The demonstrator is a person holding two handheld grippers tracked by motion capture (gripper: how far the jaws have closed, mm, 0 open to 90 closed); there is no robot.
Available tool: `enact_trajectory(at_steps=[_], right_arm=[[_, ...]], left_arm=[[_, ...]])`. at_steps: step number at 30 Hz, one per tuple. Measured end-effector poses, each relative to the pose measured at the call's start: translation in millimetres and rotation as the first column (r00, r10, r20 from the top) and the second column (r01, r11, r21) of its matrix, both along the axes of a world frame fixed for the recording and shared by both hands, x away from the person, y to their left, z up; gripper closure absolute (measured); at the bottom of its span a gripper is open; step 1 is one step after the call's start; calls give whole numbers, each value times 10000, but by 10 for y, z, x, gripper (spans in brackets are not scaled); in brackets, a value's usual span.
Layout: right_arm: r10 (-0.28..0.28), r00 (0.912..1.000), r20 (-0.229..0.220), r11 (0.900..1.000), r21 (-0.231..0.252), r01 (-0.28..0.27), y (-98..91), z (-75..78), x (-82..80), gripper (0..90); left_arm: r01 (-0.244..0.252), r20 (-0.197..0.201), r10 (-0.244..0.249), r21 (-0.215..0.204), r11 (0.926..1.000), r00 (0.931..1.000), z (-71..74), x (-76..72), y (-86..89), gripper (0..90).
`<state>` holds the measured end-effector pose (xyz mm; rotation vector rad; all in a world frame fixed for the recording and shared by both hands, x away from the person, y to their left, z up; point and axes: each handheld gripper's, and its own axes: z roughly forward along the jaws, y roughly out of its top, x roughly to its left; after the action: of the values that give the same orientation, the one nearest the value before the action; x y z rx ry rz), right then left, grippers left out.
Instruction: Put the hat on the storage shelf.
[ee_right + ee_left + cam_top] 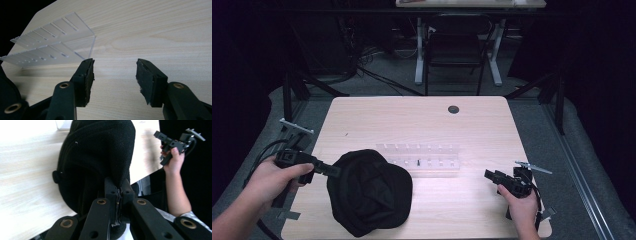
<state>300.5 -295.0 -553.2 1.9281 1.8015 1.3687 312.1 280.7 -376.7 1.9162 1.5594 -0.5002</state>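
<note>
Left tongs [119,192] clamp black hat [100,152]; right tongs [115,80] gape over pale wooden table [412,115].

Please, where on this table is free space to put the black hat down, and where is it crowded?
The far half of the table, between the clear rack and the small dark hole, is bare. Another bare patch lies between the rack and the right gripper. The near left is crowded: the black hat, pinched by the left gripper, lies against the rack.

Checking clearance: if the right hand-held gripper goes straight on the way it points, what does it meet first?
Probably the clear acrylic rack. The right hand-held gripper stands open over bare table, and the rack's near corner lies just left of its line, so it may slip past; depth is unclear.
</note>
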Motion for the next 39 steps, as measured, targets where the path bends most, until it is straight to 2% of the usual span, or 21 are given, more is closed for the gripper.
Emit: enact_trajectory(at_steps=[6, 8, 9, 12, 20, 29, 30, 31, 39], right_arm=[[-3, 10000, 9, 10000, 61, 3, 2, -6, 7, 474], [-15, 10000, 15, 10000, 73, 15, -1, -6, 7, 473], [-18, 10000, 10, 10000, 68, 18, -2, -5, 7, 473], [-64, 10000, 2, 9999, 104, 64, -2, -6, 7, 472], [-4, 10000, -55, 10000, 75, 5, -14, -7, 10, 470], [-83, 9999, -90, 9998, 162, 84, -7, -18, 14, 470], [-28, 9998, -180, 10000, 10, 28, -18, -12, 11, 470], [-137, 9999, -78, 9997, 213, 139, -2, -21, 16, 470], [1, 9999, -125, 9999, 121, 0, -16, -23, 20, 469]], left_arm=[[124, 316, -122, -59, 9999, 9994, 201, -13, -76, 885], [152, 333, -142, -290, 9995, 9993, 258, -6, -88, 885], [194, 392, -184, -268, 9995, 9991, 285, -3, -96, 885], [189, 418, -167, -530, 9984, 9990, 334, 11, -107, 885], [212, 481, -175, -773, 9968, 9987, 452, 31, -120, 885], [55, 923, 32, -942, 9955, 9957, 743, -3, -93, 885], [69, 969, 25, -963, 9953, 9953, 777, -3, -95, 885], [136, 1042, -39, -925, 9956, 9945, 809, 1, -94, 885], [18, 1246, 116, -1065, 9943, 9921, 961, 95, -103, 885]])
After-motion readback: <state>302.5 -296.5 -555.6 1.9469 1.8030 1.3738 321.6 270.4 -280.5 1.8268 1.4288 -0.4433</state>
